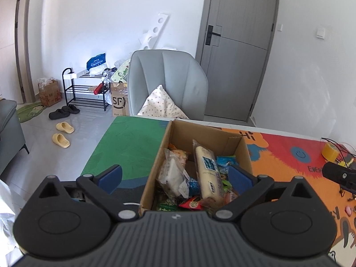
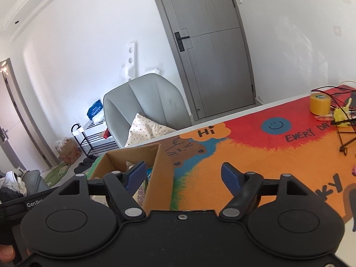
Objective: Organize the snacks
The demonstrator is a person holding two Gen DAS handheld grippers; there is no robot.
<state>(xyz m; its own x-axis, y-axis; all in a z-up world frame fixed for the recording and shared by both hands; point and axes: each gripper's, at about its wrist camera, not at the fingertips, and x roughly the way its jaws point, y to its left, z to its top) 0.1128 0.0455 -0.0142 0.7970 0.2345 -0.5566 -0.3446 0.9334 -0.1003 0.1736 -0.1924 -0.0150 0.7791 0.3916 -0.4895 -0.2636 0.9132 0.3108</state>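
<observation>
Snacks sit piled in the cardboard box on the desk. Your left gripper has jaws wide and empty, straddling its wall; right gripper likewise. Release step looks done. Next: choose another packet, if any remain.

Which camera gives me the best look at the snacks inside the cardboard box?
The left wrist view: it looks down into the open cardboard box, showing the snacks piled inside, including a long pale packet. The right wrist view shows mainly the box's outer wall, with only a sliver of the packets, partly behind a claw finger.
</observation>
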